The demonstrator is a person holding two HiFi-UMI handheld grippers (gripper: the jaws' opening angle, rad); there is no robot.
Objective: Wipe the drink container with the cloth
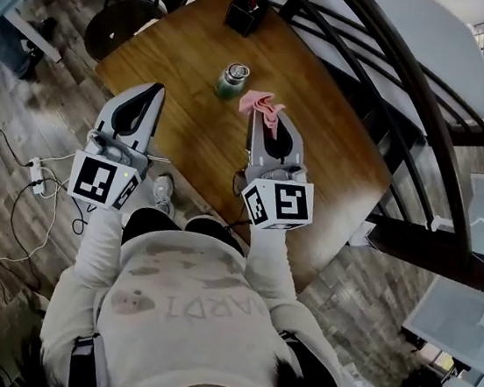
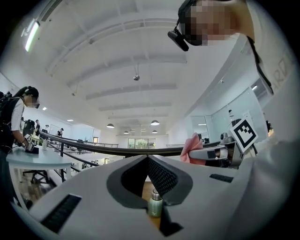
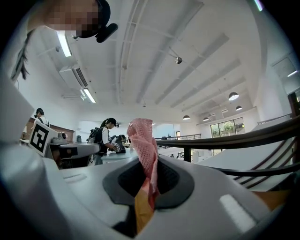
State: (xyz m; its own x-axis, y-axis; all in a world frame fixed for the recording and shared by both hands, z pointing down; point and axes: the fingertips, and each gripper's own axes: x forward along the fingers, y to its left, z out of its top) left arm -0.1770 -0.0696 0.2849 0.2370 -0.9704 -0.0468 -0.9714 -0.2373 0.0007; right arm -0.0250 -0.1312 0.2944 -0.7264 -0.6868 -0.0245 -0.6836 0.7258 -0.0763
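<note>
A small green drink bottle (image 1: 232,82) with a silver cap stands upright on the wooden table (image 1: 334,169). Through the left gripper view it shows low between the jaws as the bottle (image 2: 155,204). My right gripper (image 1: 266,119) is shut on a pink cloth (image 1: 262,104), just right of the bottle and apart from it. The cloth (image 3: 143,140) sticks up out of the right gripper (image 3: 149,171). My left gripper (image 1: 156,90) hovers at the table's left edge, shut and holding nothing, its jaws meeting at the tip (image 2: 146,158). From there the cloth (image 2: 191,147) shows to the right.
A black box (image 1: 243,13) stands at the table's far end. A dark chair (image 1: 138,6) sits beyond the left corner. Curved black railings (image 1: 413,104) run past the right side. Cables (image 1: 12,193) lie on the wooden floor to the left.
</note>
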